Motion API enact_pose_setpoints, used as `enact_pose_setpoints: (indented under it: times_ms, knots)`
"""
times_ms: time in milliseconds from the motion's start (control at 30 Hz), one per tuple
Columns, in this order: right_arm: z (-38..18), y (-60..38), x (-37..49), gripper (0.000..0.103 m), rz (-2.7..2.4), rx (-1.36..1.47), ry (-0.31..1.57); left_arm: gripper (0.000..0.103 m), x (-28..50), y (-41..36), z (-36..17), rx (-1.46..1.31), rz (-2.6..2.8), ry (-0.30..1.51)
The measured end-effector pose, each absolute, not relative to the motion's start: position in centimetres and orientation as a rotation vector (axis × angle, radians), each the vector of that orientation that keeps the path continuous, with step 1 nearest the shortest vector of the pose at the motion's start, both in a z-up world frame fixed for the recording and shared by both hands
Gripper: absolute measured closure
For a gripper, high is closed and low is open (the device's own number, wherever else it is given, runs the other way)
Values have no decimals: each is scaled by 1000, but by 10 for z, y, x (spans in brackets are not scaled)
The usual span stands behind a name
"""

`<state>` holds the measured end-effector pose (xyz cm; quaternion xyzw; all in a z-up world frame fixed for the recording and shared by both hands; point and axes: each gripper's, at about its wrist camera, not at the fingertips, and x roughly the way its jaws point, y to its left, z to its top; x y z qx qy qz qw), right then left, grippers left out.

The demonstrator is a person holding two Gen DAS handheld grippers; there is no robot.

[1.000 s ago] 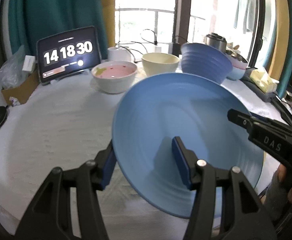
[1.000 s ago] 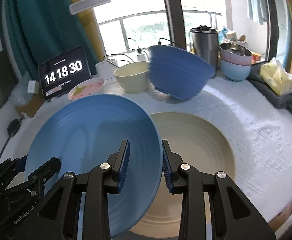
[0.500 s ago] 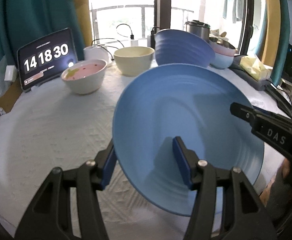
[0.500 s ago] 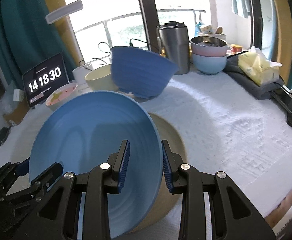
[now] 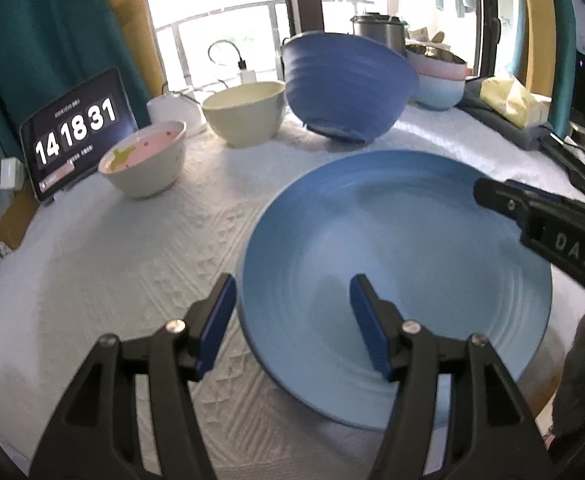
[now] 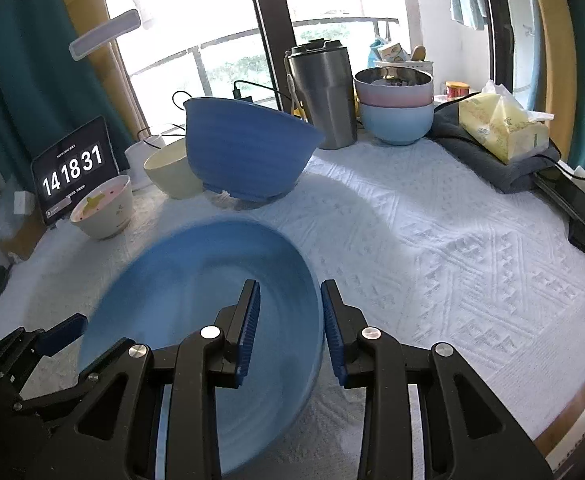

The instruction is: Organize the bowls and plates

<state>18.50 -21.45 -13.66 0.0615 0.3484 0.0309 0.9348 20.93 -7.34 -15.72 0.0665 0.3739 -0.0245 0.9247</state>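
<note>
A light blue plate (image 5: 404,240) lies low over the white tablecloth, and it also shows in the right wrist view (image 6: 196,292). My left gripper (image 5: 292,320) is open, its fingers astride the plate's left rim with a clear gap. My right gripper (image 6: 288,328) straddles the plate's right rim with a narrow gap; whether it presses the rim is unclear. The beige plate seen earlier is hidden under the blue plate. A dark blue bowl (image 5: 344,88) stands tilted at the back. A cream bowl (image 5: 248,112) and a pink-lined bowl (image 5: 144,160) stand left of it.
A clock tablet (image 5: 76,136) leans at the back left. A steel tumbler (image 6: 324,96) and stacked pastel bowls (image 6: 396,112) stand at the back right. A tissue pack (image 6: 504,128) rests on a grey cloth. The table's front edge (image 6: 572,420) is near.
The blue plate has moved down and right over the beige plate, which it now covers. My left gripper's fingers have spread off the plate's rim.
</note>
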Motion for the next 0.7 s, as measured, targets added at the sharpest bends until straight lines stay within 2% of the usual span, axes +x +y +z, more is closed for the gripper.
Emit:
enact_pose_setpoints:
  times_ms: [233, 300, 367, 700]
  knots:
    - [-138, -215, 187, 67, 61, 103, 712, 42, 210, -65, -150, 115, -15, 742]
    - [-137, -219, 187, 59, 57, 112, 708, 42, 209, -57, -147, 93, -1, 735]
    - [-135, -223, 185, 57, 47, 124, 702, 42, 209, -48, -145, 71, 13, 727]
    - [-157, -227, 188, 55, 56, 125, 763, 42, 213, -30, -161, -21, 16, 785]
